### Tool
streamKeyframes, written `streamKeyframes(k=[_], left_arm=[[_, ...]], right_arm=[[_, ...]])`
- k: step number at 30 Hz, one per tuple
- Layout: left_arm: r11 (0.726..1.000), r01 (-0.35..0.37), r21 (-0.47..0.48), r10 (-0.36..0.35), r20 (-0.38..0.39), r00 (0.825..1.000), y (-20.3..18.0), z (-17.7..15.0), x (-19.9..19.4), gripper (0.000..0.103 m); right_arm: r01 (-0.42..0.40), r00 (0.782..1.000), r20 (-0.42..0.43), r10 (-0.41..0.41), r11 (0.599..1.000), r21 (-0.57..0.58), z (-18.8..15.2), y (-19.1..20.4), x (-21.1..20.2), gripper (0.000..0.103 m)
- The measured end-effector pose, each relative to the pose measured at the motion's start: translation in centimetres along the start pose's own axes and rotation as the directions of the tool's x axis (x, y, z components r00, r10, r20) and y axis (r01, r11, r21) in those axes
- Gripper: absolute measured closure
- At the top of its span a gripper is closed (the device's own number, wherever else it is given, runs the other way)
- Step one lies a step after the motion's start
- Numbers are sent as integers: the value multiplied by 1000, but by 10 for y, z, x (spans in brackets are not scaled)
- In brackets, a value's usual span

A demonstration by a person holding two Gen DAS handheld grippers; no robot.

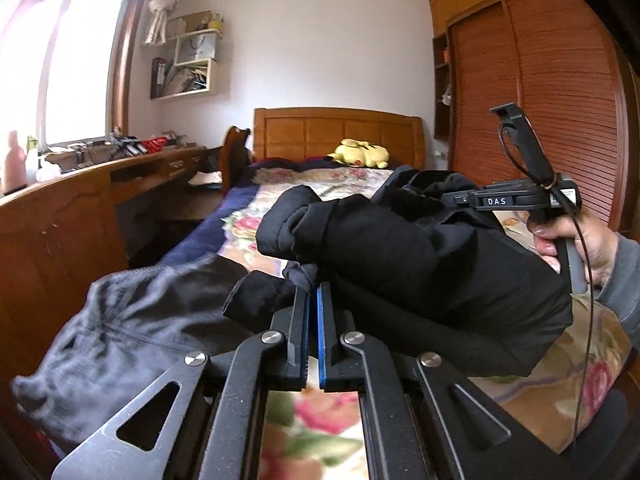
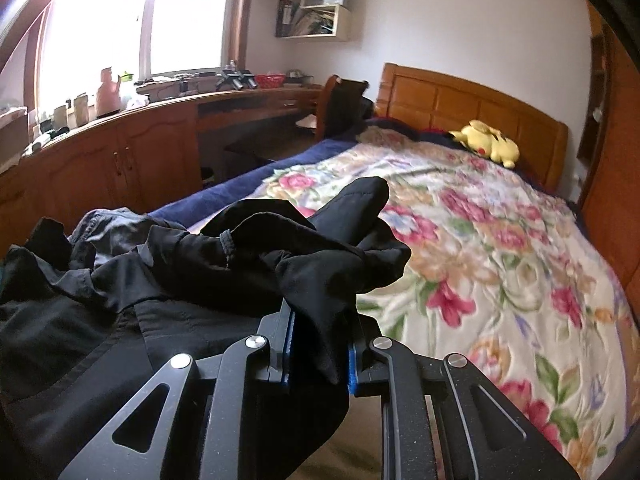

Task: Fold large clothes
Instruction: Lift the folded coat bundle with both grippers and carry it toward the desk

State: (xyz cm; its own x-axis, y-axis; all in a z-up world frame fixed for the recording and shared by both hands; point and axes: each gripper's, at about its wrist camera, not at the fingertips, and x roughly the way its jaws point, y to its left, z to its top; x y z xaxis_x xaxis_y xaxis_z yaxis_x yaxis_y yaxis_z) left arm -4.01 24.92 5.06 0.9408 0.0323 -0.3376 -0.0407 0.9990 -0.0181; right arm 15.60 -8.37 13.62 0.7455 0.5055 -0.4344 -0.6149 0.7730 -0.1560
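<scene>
Our left tool (image 1: 313, 296) had its blue-padded jaws pressed together on a thin edge of the black garment (image 1: 420, 264), which hung bunched above the floral bedspread (image 1: 320, 188). In this left wrist view the right tool (image 1: 452, 200) showed too, carried by a hand (image 1: 576, 244) in a grey sleeve, its tip buried in the same dark fabric. A second, greyer garment (image 1: 132, 320) lay crumpled at the near edge of the bed.

In the right wrist view, our right tool (image 2: 320, 320) pinched a thick fold of the black garment (image 2: 304, 248), cloth bulging between the pads. The garment trailed leftward over the greyer garment (image 2: 104, 220).

We judged the black garment soft, limp and light, somewhat puffy, with a smooth face that might slip. Hems or seams seemed the best places to take hold, well apart so it would hang flat.

We counted two tools, two garments, one bed, one yellow plush toy (image 2: 486, 142) by the headboard.
</scene>
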Motion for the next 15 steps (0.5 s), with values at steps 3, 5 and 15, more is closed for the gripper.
streamKeyframes(k=[3, 5, 15], left_arm=[[999, -39, 1, 39, 21, 999, 27, 9, -6, 100], [997, -73, -2, 73, 38, 997, 47, 15, -12, 100], [951, -296, -89, 302, 69, 951, 158, 8, -56, 100]], right_arm=[[-8, 1000, 10, 8, 999, -33, 21, 19, 10, 84], [-20, 999, 24, 21, 998, -58, 35, 34, 16, 84], [-142, 983, 94, 159, 976, -167, 90, 137, 56, 84]])
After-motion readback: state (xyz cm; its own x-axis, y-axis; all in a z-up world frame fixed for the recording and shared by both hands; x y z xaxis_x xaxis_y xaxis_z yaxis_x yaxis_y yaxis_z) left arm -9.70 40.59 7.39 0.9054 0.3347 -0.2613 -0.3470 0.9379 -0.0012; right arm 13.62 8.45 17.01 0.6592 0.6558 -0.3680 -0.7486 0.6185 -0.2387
